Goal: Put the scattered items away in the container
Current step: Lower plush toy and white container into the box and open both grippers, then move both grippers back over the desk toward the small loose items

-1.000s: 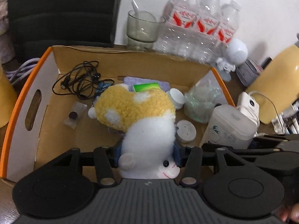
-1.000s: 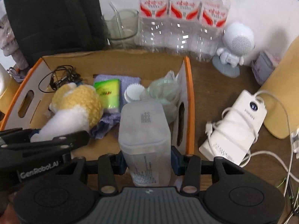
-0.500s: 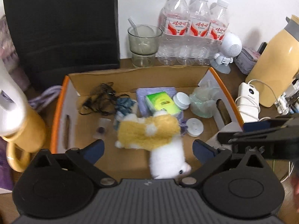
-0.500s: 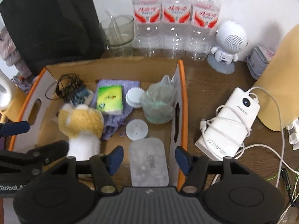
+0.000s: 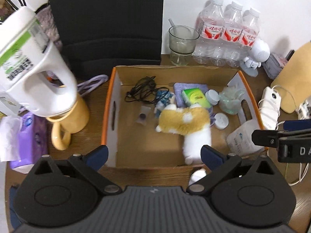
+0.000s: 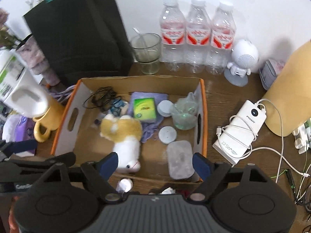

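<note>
Both sets of fingers [image 5: 97, 154] [image 6: 201, 164] spread, just opened, gripping nothing; plush toy [image 5: 186, 124] blurred; frosted tub [image 6: 180, 162] part-hidden behind cardboard box [image 6: 63, 120] wall.

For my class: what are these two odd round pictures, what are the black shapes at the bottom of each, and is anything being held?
No robot arm here: a person carries a hand-held gripper in each hand, each with a wide-angle camera looking along its two fingers. One picture is from the left hand-held gripper, the other from the right hand-held gripper; the black shapes are their own frames.

Below them a cardboard box stands on a wooden desk. Inside lie a plush toy, a frosted plastic case, tangled earphones and a green packet.

Nothing is held: both pairs of jaws have just been opening and stand wide above the box with nothing pressed between them.
</note>
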The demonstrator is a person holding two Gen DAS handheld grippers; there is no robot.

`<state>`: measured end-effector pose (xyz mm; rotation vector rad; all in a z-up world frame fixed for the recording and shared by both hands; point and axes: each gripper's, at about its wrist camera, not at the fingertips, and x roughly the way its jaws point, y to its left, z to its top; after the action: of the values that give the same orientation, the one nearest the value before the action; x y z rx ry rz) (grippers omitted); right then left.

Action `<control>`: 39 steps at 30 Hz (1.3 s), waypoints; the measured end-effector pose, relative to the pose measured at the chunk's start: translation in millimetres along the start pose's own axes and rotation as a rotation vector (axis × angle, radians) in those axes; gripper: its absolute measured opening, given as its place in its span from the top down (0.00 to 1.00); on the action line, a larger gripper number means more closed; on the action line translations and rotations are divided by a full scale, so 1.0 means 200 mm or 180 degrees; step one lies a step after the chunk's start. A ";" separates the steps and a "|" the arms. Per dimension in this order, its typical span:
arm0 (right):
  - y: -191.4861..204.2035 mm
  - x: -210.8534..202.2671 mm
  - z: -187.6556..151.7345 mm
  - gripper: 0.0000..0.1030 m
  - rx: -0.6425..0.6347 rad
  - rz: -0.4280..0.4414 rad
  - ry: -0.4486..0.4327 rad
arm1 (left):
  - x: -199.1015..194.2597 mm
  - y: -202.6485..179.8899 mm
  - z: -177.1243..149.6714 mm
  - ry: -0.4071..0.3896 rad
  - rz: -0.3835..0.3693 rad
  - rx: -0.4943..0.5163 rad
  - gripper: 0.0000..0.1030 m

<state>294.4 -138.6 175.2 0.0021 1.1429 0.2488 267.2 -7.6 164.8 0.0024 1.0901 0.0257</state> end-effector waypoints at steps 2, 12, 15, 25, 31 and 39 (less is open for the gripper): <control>0.03 -0.01 -0.04 0.19 -0.0071 -0.0009 0.0004 | -0.02 0.00 -0.03 0.0030 0.0071 -0.0029 0.00; 0.09 -0.13 -0.18 0.19 -0.0143 0.0053 -0.0192 | -0.16 0.00 -0.15 -0.0219 0.0094 0.0036 0.00; 0.10 -0.14 -0.25 0.19 -0.0175 0.0155 -0.0344 | -0.18 -0.01 -0.21 -0.0399 0.0122 0.0019 0.00; 0.10 -0.10 -0.45 0.20 -0.0278 0.0152 -0.0843 | -0.18 -0.10 -0.48 -0.1119 0.0281 0.0375 0.00; 0.07 -0.08 -0.61 0.20 -0.0229 0.0151 -0.1252 | -0.14 -0.12 -0.63 -0.1551 0.0105 0.0373 0.00; 0.03 -0.04 -0.99 0.19 -0.0310 0.0157 -0.1664 | -0.10 -0.08 -1.04 -0.2131 -0.0053 0.0333 0.00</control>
<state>112.0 -159.6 99.2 0.0087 0.6108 0.3251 73.2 -26.1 86.0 0.0902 0.4210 -0.0453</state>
